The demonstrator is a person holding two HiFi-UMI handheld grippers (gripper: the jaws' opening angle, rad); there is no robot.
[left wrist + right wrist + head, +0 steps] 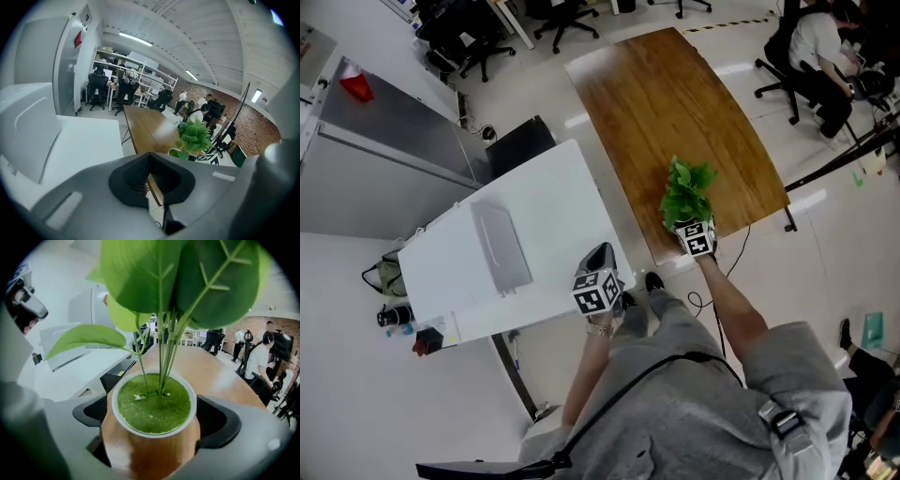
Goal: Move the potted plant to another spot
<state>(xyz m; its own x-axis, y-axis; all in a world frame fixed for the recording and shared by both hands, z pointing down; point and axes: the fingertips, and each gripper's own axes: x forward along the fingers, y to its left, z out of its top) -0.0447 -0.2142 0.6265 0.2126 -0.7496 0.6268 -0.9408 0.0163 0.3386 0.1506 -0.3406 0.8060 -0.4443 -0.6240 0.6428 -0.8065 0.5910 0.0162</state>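
Note:
The potted plant [687, 195], broad green leaves in a white-rimmed pot with green moss, stands at the near edge of the brown wooden table [666, 103]. My right gripper [687, 226] reaches under the leaves. In the right gripper view the pot [152, 448] sits between the wide-spread jaws of the right gripper [152, 423], and I see no pads pressing it. My left gripper [600, 255] hovers over the near corner of the white table [553, 178], jaws together on nothing [149, 180]. The plant [192, 136] shows to its right.
A grey flat box [500, 246] lies on the white table. A narrow floor gap with a black case [520, 145] separates the two tables. Office chairs [567, 19] stand at the far end and a seated person [816, 47] at the far right. A cable [712, 281] runs below the wooden table's edge.

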